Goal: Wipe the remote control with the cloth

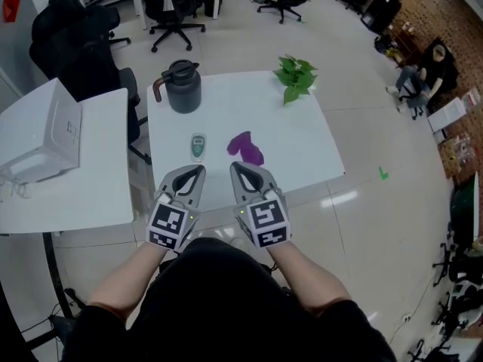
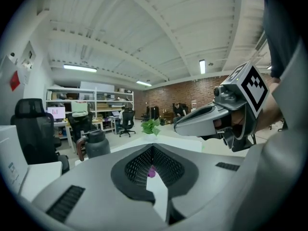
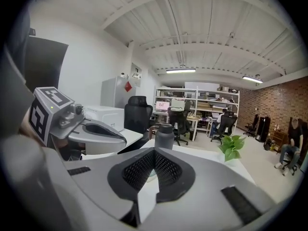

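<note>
Head view. The left tongs (image 1: 198,170) and right tongs (image 1: 237,166) are held side by side over the near edge of the tabletop (image 1: 306,145), pointing away from the person. Each pair is closed tip to tip with nothing between, which both gripper views confirm. Neither touches the task's things, so the wiping is judged not yet begun.

The remote control (image 1: 198,146) lies flat just beyond the left tongs, with its long axis running near to far. The purple cloth (image 1: 246,148) sits crumpled just beyond the right tongs, beside the remote control on its right but apart from it. This pairing suggests one thing per hand: the right tongs would take the cloth while the left steadies the remote control. Both pairs must open first.

Both things lie left of centre and towards the near edge, so a hard stroke towards the person could push the remote control off. Bare tabletop to the right of the cloth gives room for sweeping.

At the far left stands a dark jug (image 1: 181,87) and at the far right a leafy plant (image 1: 295,78), both well apart from the working area. A side table (image 1: 83,194) carrying a white box (image 1: 41,130) flanks the left.
</note>
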The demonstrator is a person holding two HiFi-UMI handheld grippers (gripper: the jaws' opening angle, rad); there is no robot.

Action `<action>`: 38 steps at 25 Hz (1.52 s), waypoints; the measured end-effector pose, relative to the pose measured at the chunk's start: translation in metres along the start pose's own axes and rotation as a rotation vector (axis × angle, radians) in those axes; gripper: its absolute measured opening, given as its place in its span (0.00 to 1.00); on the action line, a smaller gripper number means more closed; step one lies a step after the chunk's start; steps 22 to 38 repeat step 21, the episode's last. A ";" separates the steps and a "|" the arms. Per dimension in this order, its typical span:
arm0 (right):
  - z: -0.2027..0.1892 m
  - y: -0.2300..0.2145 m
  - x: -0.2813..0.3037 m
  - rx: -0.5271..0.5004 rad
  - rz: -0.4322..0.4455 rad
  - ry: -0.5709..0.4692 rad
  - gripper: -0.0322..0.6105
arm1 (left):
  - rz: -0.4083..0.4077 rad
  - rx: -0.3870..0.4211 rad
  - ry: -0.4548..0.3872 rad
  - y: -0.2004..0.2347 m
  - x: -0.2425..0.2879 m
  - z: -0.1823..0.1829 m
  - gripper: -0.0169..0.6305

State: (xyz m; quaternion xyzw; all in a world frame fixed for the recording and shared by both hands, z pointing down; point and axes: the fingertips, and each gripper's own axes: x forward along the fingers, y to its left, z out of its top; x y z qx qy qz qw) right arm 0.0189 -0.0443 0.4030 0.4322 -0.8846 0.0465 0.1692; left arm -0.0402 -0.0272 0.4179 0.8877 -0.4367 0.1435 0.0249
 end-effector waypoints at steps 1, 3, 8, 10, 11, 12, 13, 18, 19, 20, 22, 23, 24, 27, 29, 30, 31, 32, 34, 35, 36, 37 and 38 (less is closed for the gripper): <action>-0.001 -0.001 -0.001 0.000 0.007 -0.001 0.07 | 0.002 0.002 0.001 -0.003 0.001 0.001 0.03; -0.002 0.000 -0.004 0.002 0.019 -0.002 0.07 | 0.009 0.005 0.004 -0.006 0.004 0.002 0.03; -0.005 0.000 -0.008 0.011 0.034 -0.009 0.07 | 0.020 0.009 0.008 -0.010 0.006 0.006 0.03; -0.006 0.001 -0.009 0.009 0.036 -0.009 0.07 | 0.021 0.009 0.011 -0.012 0.006 0.005 0.03; -0.006 0.002 -0.010 0.009 0.036 -0.008 0.07 | 0.020 0.010 0.013 -0.013 0.006 0.005 0.03; -0.007 0.002 -0.010 0.010 0.036 -0.008 0.07 | 0.019 0.012 0.014 -0.014 0.006 0.005 0.03; -0.007 0.002 -0.011 0.011 0.035 -0.008 0.07 | 0.018 0.013 0.015 -0.015 0.006 0.005 0.03; -0.006 0.003 -0.013 0.014 0.032 -0.008 0.07 | 0.015 0.019 0.020 -0.017 0.004 0.006 0.03; -0.006 0.003 -0.013 0.013 0.031 -0.008 0.07 | 0.015 0.020 0.022 -0.017 0.004 0.006 0.03; -0.006 0.004 -0.014 0.012 0.031 -0.008 0.07 | 0.014 0.021 0.023 -0.017 0.003 0.006 0.03; -0.006 0.005 -0.014 0.012 0.031 -0.007 0.07 | 0.014 0.023 0.024 -0.017 0.003 0.006 0.03; -0.006 0.005 -0.014 0.012 0.031 -0.007 0.07 | 0.014 0.023 0.024 -0.017 0.003 0.006 0.03; -0.006 0.005 -0.014 0.012 0.031 -0.007 0.07 | 0.014 0.023 0.024 -0.017 0.003 0.006 0.03; -0.006 0.005 -0.014 0.012 0.031 -0.007 0.07 | 0.014 0.023 0.024 -0.017 0.003 0.006 0.03; -0.006 0.005 -0.014 0.012 0.031 -0.007 0.07 | 0.014 0.023 0.024 -0.017 0.003 0.006 0.03; -0.006 0.005 -0.014 0.012 0.031 -0.007 0.07 | 0.014 0.023 0.024 -0.017 0.003 0.006 0.03; -0.006 0.005 -0.014 0.012 0.031 -0.007 0.07 | 0.014 0.023 0.024 -0.017 0.003 0.006 0.03; -0.006 0.005 -0.014 0.012 0.031 -0.007 0.07 | 0.014 0.023 0.024 -0.017 0.003 0.006 0.03; -0.006 0.005 -0.014 0.012 0.031 -0.007 0.07 | 0.014 0.023 0.024 -0.017 0.003 0.006 0.03; -0.006 0.005 -0.014 0.012 0.031 -0.007 0.07 | 0.014 0.023 0.024 -0.017 0.003 0.006 0.03; -0.006 0.005 -0.014 0.012 0.031 -0.007 0.07 | 0.014 0.023 0.024 -0.017 0.003 0.006 0.03; -0.006 0.005 -0.014 0.012 0.031 -0.007 0.07 | 0.014 0.023 0.024 -0.017 0.003 0.006 0.03; -0.006 0.005 -0.014 0.012 0.031 -0.007 0.07 | 0.014 0.023 0.024 -0.017 0.003 0.006 0.03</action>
